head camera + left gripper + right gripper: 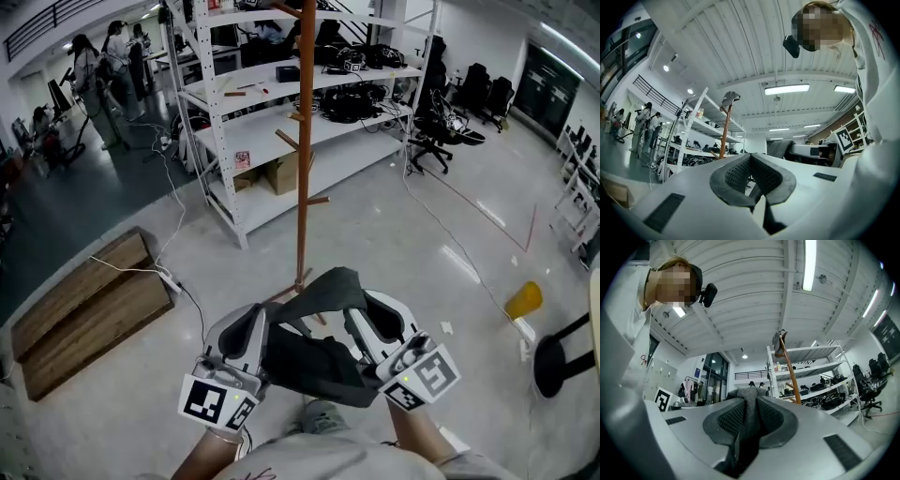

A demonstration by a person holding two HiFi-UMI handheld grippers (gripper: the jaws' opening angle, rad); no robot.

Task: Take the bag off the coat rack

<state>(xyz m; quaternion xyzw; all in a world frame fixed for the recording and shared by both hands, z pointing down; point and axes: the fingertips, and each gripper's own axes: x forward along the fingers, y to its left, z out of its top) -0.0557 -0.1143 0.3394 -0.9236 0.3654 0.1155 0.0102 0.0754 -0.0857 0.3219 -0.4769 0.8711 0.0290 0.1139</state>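
Note:
A dark grey bag [314, 352] hangs between my two grippers, low in the head view and clear of the coat rack [305, 141]. The rack is a brown wooden pole with short pegs, standing just ahead. My left gripper [255, 323] pinches the bag's left edge; in the left gripper view [753, 185] its pads meet on a thin dark strip. My right gripper [367, 319] is shut on the right side, with grey fabric [747, 394] bunched between its pads [776, 420]. A cap [730, 98] sits on top of the rack [790, 376].
White metal shelving [281, 94] loaded with gear stands behind the rack. Wooden pallets [84, 309] lie on the floor at left, with a cable [173, 234] trailing past. A yellow object [523, 300] and a black stool [562, 361] are at right. People [94, 75] stand far left.

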